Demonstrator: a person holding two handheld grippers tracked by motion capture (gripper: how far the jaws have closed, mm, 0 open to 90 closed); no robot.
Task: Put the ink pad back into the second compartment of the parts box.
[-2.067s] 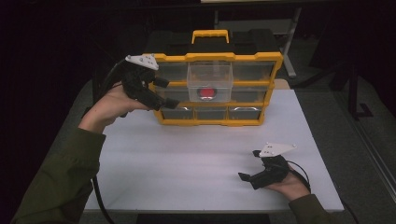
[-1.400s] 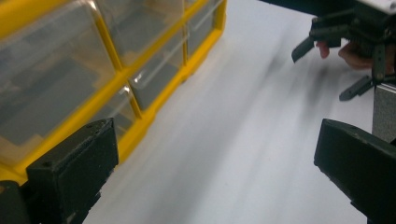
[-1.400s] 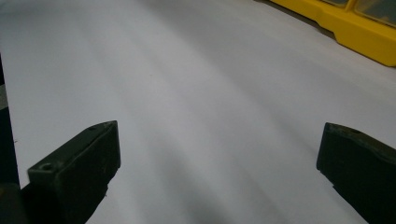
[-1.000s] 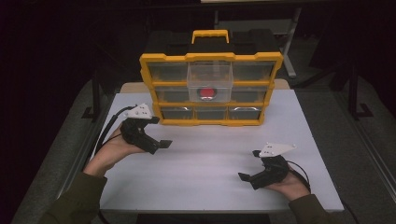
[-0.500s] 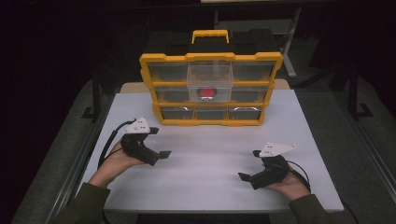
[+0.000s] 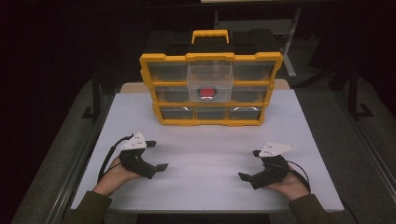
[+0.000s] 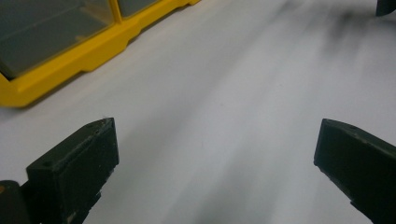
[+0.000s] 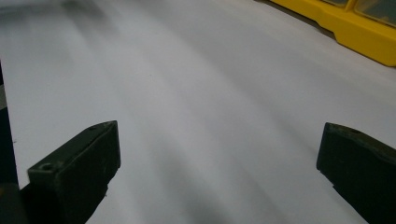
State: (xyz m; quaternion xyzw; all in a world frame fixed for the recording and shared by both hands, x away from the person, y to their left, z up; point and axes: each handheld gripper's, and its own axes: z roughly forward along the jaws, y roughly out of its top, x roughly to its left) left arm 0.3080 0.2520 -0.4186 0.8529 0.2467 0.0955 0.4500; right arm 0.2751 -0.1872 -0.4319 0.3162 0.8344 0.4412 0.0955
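Organizer [image 6: 211, 88]: boxy yellow plastic, clear drawers.

The table [image 6: 210, 154] was left bare from its near edge to the yellow drawer organizer [image 6: 211, 88], which blocked the middle of the far edge. Open strips were seen along both side edges.

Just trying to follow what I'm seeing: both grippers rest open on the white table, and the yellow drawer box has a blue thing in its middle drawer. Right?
Not quite. The thing in the pulled-out clear middle drawer of the yellow drawer box is red, not blue, as the high view shows. The rest holds: the left gripper and right gripper rest open on the white table.
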